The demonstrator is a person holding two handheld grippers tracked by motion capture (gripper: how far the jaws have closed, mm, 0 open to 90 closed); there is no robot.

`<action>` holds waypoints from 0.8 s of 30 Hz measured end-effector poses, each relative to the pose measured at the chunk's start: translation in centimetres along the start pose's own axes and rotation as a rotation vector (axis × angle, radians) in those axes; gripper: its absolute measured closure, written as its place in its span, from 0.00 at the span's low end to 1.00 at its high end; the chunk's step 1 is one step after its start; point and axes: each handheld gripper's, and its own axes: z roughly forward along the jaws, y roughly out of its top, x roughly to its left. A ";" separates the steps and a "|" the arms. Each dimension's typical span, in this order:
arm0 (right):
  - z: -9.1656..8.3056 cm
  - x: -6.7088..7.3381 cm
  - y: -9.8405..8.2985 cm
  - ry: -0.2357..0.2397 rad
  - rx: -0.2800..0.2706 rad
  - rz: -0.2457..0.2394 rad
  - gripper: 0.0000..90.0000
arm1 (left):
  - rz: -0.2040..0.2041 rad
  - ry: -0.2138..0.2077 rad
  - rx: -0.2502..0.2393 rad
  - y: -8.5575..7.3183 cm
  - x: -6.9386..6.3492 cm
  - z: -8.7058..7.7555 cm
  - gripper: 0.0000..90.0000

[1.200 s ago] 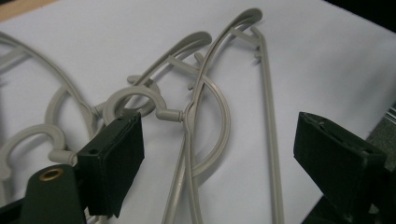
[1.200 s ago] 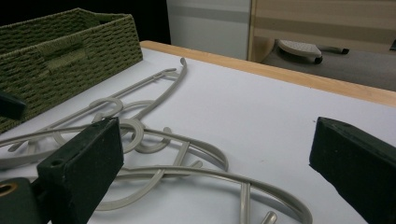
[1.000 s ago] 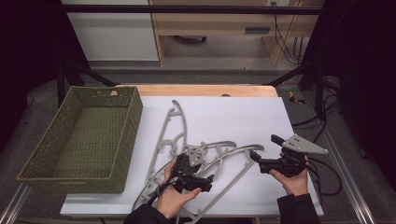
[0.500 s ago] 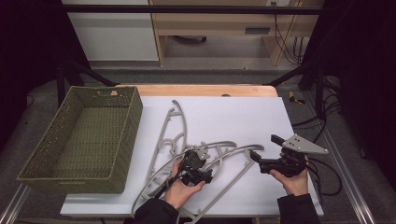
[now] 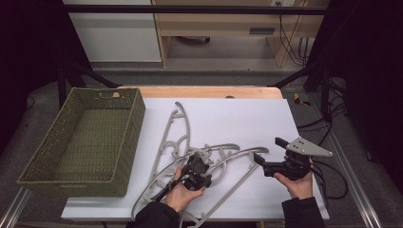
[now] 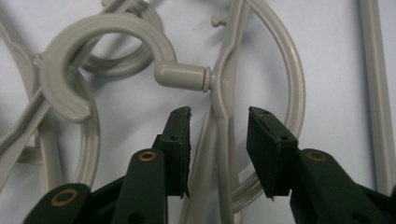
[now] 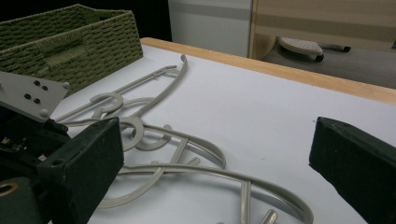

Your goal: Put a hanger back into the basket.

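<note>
The left gripper is coming down on a pile of grey plastic hangers lying on the white table, just to the right of the green basket. Its jaws have just been closing, and in the left gripper view they are standing on both sides of one hanger's thin neck, right below the hook, but the pads are not pressing on it yet, so nothing is being held. The right gripper is waiting farther from the basket, past the pile, with its jaws wide apart and nothing between them. The big worry is the tangle. The hook is looping through the rings of other hangers, so lifting this one is likely to drag the others along. Then they could slide off the table edge on the side away from the basket, or drop halfway to the basket. A second bar is also lying right next to the neck, so the jaws may be pinching two hangers at once. The neck is thin, smooth and round, so it could be slipping or twisting in the pads if the squeeze is off centre. A long hanger held near its hook will probably be swinging and bumping the basket wall.
</note>
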 end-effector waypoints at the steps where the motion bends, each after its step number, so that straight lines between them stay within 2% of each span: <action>1: 0.0 0.0 0.0 -0.001 0.000 -0.001 0.04 | 0.009 0.006 0.000 0.0 -0.1 0.1 0.70; 5: 0.1 0.0 0.0 0.002 0.004 -0.001 0.04 | 0.033 0.043 0.008 -0.1 -0.2 0.3 0.78; 8: 0.1 0.0 0.0 0.002 0.005 -0.001 0.04 | 0.040 0.049 0.011 -0.1 -0.3 0.4 0.79; 10: 0.1 0.0 0.0 0.002 0.004 0.000 0.04 | 0.039 0.061 0.006 -0.1 -0.3 0.3 0.83; 16: 0.1 0.0 0.0 0.002 0.004 -0.001 0.04 | 0.015 0.043 -0.002 -0.1 -0.1 0.0 0.84; 20: 0.0 0.0 0.0 0.001 0.004 -0.001 0.04 | -0.009 0.014 -0.006 -0.1 0.1 -0.2 0.84; 24: 0.0 0.0 0.0 0.002 0.004 -0.001 0.04 | -0.013 0.008 -0.013 -0.2 0.2 -0.4 0.85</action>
